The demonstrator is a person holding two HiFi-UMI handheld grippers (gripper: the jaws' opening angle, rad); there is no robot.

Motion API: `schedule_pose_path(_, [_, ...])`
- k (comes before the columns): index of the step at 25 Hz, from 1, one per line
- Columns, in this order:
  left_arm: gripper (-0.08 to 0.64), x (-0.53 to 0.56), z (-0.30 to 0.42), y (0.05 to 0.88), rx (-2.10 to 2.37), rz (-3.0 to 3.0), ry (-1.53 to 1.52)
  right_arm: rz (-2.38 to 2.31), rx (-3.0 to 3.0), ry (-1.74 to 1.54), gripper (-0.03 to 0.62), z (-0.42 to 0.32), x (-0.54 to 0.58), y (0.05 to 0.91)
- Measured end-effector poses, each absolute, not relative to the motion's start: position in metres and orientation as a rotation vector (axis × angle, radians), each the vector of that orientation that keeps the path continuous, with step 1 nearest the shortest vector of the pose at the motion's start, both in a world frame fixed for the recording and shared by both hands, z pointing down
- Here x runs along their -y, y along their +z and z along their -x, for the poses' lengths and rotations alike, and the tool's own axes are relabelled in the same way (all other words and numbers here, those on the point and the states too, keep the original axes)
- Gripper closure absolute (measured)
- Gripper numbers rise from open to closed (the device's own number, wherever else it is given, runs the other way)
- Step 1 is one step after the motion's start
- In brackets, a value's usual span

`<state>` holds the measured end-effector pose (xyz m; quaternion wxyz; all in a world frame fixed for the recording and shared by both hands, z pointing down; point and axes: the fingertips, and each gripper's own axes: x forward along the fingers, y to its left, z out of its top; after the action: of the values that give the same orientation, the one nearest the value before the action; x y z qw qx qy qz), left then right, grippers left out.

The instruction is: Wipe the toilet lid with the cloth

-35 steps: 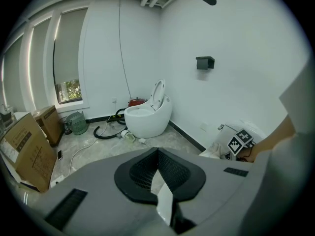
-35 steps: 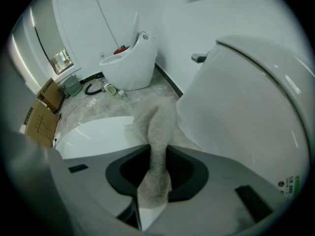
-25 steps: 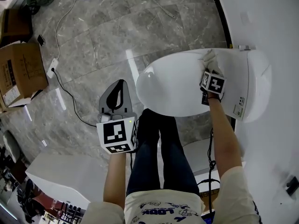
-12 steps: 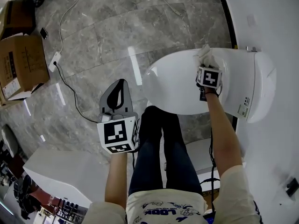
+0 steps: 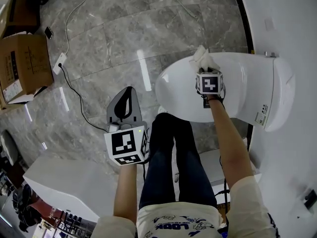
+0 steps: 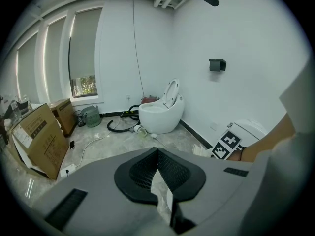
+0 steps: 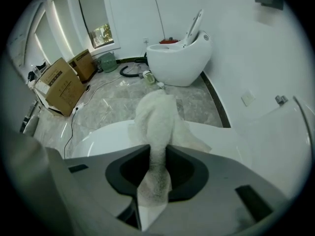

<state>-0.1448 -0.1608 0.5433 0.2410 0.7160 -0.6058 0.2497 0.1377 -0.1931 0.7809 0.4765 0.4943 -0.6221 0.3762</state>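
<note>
At the far left a brown cardboard box (image 5: 20, 68) and a white power strip with its cable (image 5: 59, 63) lie on the grey marble floor, well apart from the work. We see no trouble from them unless we step back.

Our grey left gripper (image 5: 129, 92) hangs over the floor beside our legs, its jaws pressed together on nothing (image 6: 158, 181). It cannot steady anything from there.

The glossy white oval toilet lid (image 5: 178, 93) lies closed. It is smooth and curved, so a wiping stroke could slide off sideways.

Our right gripper (image 5: 204, 67) pinches the bunched white cloth (image 5: 200, 56) by one narrow fold, as its own view shows (image 7: 156, 181). The cloth (image 7: 155, 117) rests at the lid's far rim (image 7: 98, 136).

We judge three risks. A hard drag may pull that fold out of the jaws. A push further outward would carry the cloth off the rim, wiping air. Pressing too low could bring the bare jaws onto the lid and scratch it.
</note>
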Motion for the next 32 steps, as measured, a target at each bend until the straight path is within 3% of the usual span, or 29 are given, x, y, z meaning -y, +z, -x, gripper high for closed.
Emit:
schedule_pose_path(22, [0.557,0.136,0.186,0.547,1.698,-1.907,0.669,-0.837,1.757,0.815,0.500,0.023,0.133,0.789])
schedule_pose_path(32, [0.557,0.122,0.192,0.548,1.718,-1.886,0.668,-0.663,1.811,0.720,0.500,0.053,0.091,0.791])
